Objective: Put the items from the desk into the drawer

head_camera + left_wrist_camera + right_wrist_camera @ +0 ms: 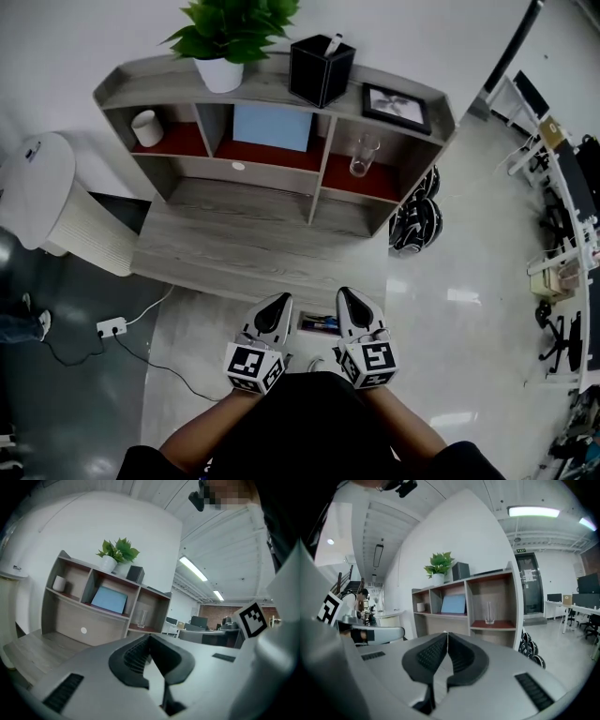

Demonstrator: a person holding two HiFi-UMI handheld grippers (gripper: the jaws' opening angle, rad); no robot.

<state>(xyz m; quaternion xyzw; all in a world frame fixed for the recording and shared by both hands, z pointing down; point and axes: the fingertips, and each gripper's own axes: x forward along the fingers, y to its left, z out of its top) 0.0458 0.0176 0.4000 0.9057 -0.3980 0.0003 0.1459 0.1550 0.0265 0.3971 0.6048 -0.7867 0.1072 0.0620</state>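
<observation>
Glass (364, 155) on far-right shelf (382, 187) looks light, slick, fragile, so take it mid-wall, gently; left gripper (279, 302) & right gripper (347, 296) both empty w/ jaws shut, near side by drawer (319, 324).

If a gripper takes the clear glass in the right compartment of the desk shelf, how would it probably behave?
The glass looks tall and narrow and stands upright, so a push near its rim would probably tip it. Its clear, smooth wall is likely slippery for the pads, and breakable. It appears empty, so it is probably light.
</observation>
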